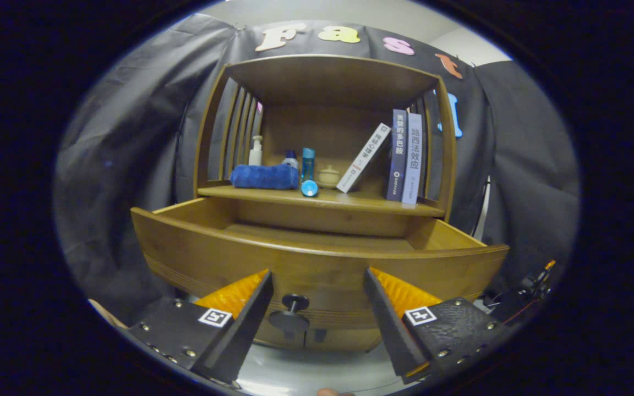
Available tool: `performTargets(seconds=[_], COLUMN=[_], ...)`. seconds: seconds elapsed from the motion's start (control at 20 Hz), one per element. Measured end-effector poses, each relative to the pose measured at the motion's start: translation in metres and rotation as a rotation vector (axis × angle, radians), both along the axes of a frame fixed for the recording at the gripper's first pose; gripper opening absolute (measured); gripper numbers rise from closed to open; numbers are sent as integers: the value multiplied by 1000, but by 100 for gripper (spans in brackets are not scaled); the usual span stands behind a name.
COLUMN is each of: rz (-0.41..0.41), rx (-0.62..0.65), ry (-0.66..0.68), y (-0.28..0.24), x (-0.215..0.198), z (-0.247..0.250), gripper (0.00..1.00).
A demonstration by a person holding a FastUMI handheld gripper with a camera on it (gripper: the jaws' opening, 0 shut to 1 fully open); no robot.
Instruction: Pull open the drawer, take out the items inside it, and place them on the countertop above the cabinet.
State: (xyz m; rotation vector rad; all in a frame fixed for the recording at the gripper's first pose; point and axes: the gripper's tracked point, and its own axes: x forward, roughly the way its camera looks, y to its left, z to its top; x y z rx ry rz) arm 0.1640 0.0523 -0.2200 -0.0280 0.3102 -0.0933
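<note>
Jaws spread wide, holding nothing; gripper (pixel 317 286) aimed level at the drawer front, fingers flanking the knob (pixel 293 313) without touching it, one finger at 9 o'clock of the knob, the other at 3 o'clock.

Beyond the fingers, at 12 o'clock: wooden cabinet (pixel 325 137) with slatted sides and a flat top board. One drawer (pixel 317 258), pulled out toward the gripper, curved wooden front with fine grooves along the lower part, one dark round knob on a short stem at the middle. Visible drawer floor bare wood; the part nearest the front hidden behind the front panel, so contents there cannot be told.

Countertop (pixel 273 195) just above the drawer, at 12 o'clock from the knob, carrying the following. Three books: two upright at 1 o'clock, blue book (pixel 398 154) touching pale blue book (pixel 414 159), and one white book (pixel 362 159) leaning against them from the 9 o'clock side. One blue towel (pixel 264 177), rolled, at 11 o'clock. One blue bottle (pixel 308 170) just beside the towel's 3 o'clock end, its round end facing forward at the shelf edge. One pump bottle (pixel 255 151) standing behind the towel. One small cream jar (pixel 328 177) between blue bottle and white book. One small blue-capped item (pixel 290 159) behind the towel, too small to identify.
</note>
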Motion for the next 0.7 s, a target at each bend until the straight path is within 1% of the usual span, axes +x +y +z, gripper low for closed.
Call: performTargets(seconds=[0.15,0.3,0.55,0.7], rz=[-16,-42,-31,-19], rx=[-68,-99,-76,-72], ry=[-3,-2,14,-10], y=[-2,-3,-6,-8], x=[4,4,15,21], z=[-3,-5,-5,3], gripper=[98,98,100,100])
